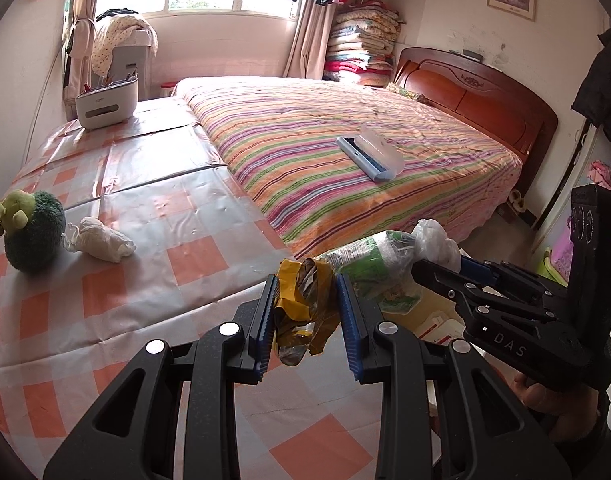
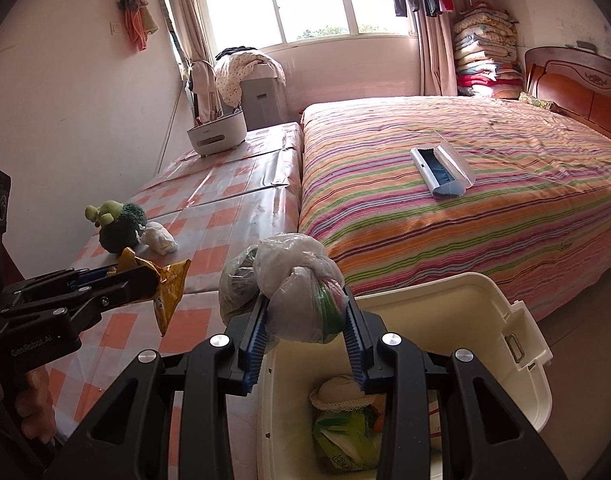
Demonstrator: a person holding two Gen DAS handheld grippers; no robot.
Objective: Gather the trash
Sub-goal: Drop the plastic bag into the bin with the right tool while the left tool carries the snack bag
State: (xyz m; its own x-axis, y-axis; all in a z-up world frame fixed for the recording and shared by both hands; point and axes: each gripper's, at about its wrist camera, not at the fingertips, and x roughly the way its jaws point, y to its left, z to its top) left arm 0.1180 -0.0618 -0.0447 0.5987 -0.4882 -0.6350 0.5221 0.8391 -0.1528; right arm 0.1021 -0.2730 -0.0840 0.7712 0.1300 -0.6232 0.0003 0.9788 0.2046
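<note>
From the right wrist view, the right gripper (image 2: 305, 320) is clamped on a knotted clear plastic bag of rubbish (image 2: 293, 284), its blue pads pressing the bag's sides. Directly below it stands a cream plastic bin (image 2: 517, 344) with its lid hinged open, already holding a green wrapper (image 2: 345, 440) and what may be a lace-edged scrap of paper, though the gripper's arms hide much of the inside. The left wrist view shows almost nothing of that bin.

What the left wrist view shows better is the left gripper (image 1: 307, 312), jaws narrow and pinching a crumpled yellow snack wrapper (image 1: 301, 312) over the near edge of the orange-checked tablecloth (image 1: 145, 280). The same wrapper dangles at the left of the right wrist view.

A crumpled white tissue (image 1: 101, 240) lies by the tablecloth's left edge, touching or just beside a green plush toy (image 1: 29, 236). At the far corner sits a white desktop organiser (image 1: 105, 104). Beyond the table's right edge is the striped bed (image 1: 345, 200), with an open blue-and-clear case (image 1: 369, 152) lying on its middle.
</note>
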